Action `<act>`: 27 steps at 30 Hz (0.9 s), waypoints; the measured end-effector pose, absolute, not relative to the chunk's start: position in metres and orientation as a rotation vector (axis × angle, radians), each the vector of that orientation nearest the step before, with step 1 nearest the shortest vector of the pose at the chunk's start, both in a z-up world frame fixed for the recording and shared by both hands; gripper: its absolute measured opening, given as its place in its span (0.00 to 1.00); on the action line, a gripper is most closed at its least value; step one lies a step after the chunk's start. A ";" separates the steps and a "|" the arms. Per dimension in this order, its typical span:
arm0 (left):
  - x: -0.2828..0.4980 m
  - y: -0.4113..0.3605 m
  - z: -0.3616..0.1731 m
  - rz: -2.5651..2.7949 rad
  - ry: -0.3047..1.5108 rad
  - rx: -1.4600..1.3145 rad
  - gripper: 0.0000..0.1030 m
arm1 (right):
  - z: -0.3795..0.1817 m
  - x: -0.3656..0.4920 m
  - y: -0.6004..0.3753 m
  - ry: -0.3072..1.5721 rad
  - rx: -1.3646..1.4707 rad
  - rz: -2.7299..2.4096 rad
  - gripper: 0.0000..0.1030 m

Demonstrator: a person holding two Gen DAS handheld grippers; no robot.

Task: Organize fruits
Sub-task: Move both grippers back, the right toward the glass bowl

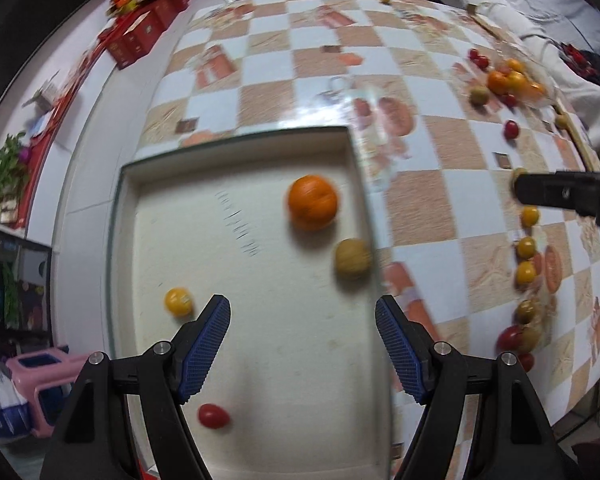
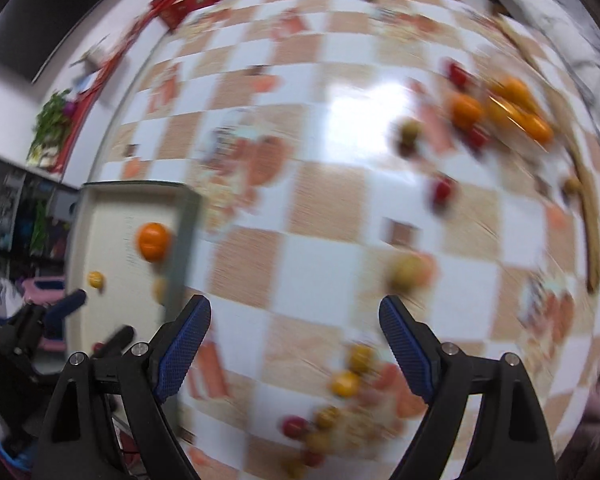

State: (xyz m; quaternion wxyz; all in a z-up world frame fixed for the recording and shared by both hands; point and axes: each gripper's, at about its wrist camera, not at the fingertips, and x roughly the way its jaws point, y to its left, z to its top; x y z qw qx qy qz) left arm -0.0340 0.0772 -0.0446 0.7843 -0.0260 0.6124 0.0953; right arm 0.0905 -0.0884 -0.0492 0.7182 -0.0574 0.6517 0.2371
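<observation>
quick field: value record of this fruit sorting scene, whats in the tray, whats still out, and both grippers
tray: shallow white tray on the checkered tablecloth
in tray: orange, brownish-green fruit by the right wall, small yellow fruit, small red fruit
still on table: far cluster of orange and red fruits; near line of small yellow and red fruits
left gripper: jaws open, empty, over the tray
right gripper: jaws open, empty, over the table; view blurred

Right gripper jaws wide apart above checkered table, blurred scattered fruits, orange in tray at left
</observation>
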 end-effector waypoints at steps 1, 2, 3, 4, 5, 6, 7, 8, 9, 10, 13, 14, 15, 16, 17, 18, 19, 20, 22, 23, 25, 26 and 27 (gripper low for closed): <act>-0.029 0.070 -0.043 0.190 1.320 -0.050 0.74 | -0.051 0.092 -0.102 1.446 -0.118 0.499 0.86; -0.023 0.061 -0.041 0.172 1.319 -0.044 0.74 | -0.052 0.093 -0.116 1.451 -0.110 0.471 0.86; -0.017 0.052 -0.040 0.154 1.320 -0.038 0.74 | -0.054 0.095 -0.131 1.456 -0.101 0.440 0.86; -0.011 0.044 -0.039 0.138 1.320 -0.032 0.74 | -0.056 0.097 -0.144 1.460 -0.094 0.414 0.86; -0.004 0.033 -0.038 0.119 1.320 -0.023 0.74 | -0.057 0.101 -0.160 1.462 -0.085 0.385 0.86; 0.001 0.025 -0.039 0.108 1.320 -0.020 0.74 | -0.059 0.104 -0.169 1.463 -0.080 0.365 0.86; 0.007 0.017 -0.039 0.095 1.321 -0.018 0.74 | -0.059 0.108 -0.180 1.462 -0.075 0.344 0.86; 0.015 0.007 -0.040 0.080 1.323 -0.018 0.74 | -0.061 0.113 -0.193 1.460 -0.067 0.321 0.86; 0.021 0.001 -0.041 0.071 1.326 -0.022 0.74 | -0.061 0.117 -0.201 1.458 -0.062 0.307 0.86; 0.027 -0.006 -0.042 0.062 1.329 -0.027 0.74 | -0.061 0.122 -0.211 1.454 -0.056 0.291 0.86; 0.045 -0.030 -0.046 0.039 1.334 -0.043 0.74 | -0.063 0.136 -0.240 1.439 -0.043 0.253 0.86; 0.053 -0.039 -0.049 0.035 1.335 -0.042 0.74 | -0.063 0.142 -0.249 1.431 -0.040 0.243 0.86; 0.057 -0.044 -0.050 0.033 1.335 -0.042 0.74 | -0.063 0.147 -0.253 1.424 -0.037 0.238 0.86; 0.063 -0.050 -0.053 0.031 1.336 -0.043 0.74 | -0.064 0.153 -0.257 1.421 -0.035 0.234 0.86; 0.069 -0.055 -0.056 0.033 1.337 -0.047 0.74 | -0.065 0.160 -0.262 1.414 -0.041 0.228 0.86; 0.075 -0.059 -0.059 0.036 1.339 -0.055 0.74 | -0.066 0.167 -0.265 1.406 -0.047 0.225 0.86; 0.081 -0.063 -0.062 0.042 1.341 -0.066 0.74 | -0.068 0.173 -0.268 1.401 -0.050 0.223 0.86; 0.084 -0.064 -0.065 0.048 1.342 -0.073 0.74 | -0.069 0.181 -0.271 1.393 -0.054 0.221 0.86; 0.094 -0.068 -0.071 0.070 1.345 -0.082 0.74 | -0.070 0.195 -0.276 1.373 -0.061 0.217 0.86; 0.097 -0.069 -0.075 0.081 1.347 -0.086 0.74 | -0.072 0.204 -0.278 1.361 -0.068 0.216 0.86; 0.103 -0.071 -0.080 0.099 1.349 -0.088 0.74 | -0.075 0.216 -0.280 1.351 -0.081 0.216 0.85; 0.105 -0.072 -0.082 0.112 1.349 -0.091 0.74 | -0.077 0.223 -0.281 1.344 -0.087 0.219 0.82; 0.107 -0.072 -0.084 0.114 1.346 -0.099 0.74 | -0.079 0.228 -0.282 1.338 -0.091 0.222 0.79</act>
